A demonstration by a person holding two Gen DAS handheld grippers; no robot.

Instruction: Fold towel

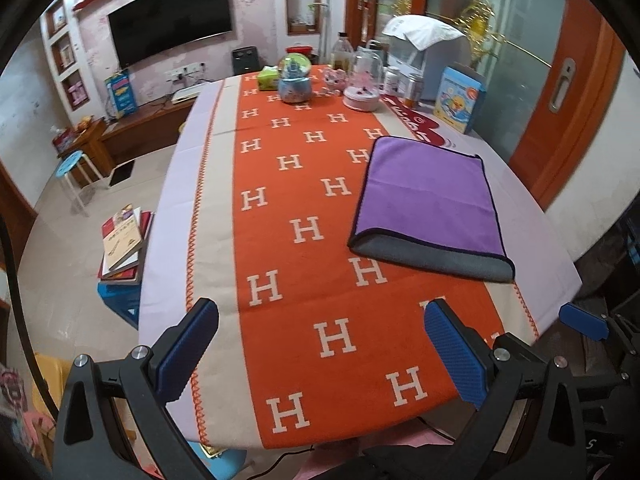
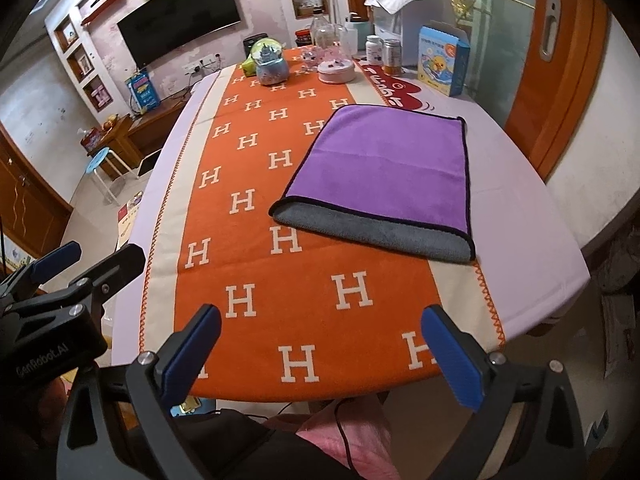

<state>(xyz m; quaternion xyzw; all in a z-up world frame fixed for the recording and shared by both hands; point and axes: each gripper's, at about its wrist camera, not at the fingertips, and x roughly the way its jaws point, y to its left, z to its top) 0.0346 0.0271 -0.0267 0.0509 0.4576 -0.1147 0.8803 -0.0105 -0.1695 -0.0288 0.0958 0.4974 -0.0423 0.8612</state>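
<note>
A purple towel (image 1: 430, 196) with a grey underside and dark trim lies folded over on the orange H-patterned tablecloth (image 1: 304, 208), right of centre; it also shows in the right wrist view (image 2: 384, 168). A grey strip of its lower layer sticks out at the near edge. My left gripper (image 1: 320, 344) is open and empty, hovering above the table's near edge, well short of the towel. My right gripper (image 2: 320, 344) is open and empty, also near the front edge. The right gripper's blue fingertip (image 1: 584, 322) shows at the right of the left wrist view.
At the table's far end stand a snow globe (image 1: 295, 78), a pink glass-domed box (image 1: 363, 80), bottles and a blue carton (image 1: 460, 98). A stack of books (image 1: 124, 244) sits on a blue stool to the left. A TV hangs on the back wall.
</note>
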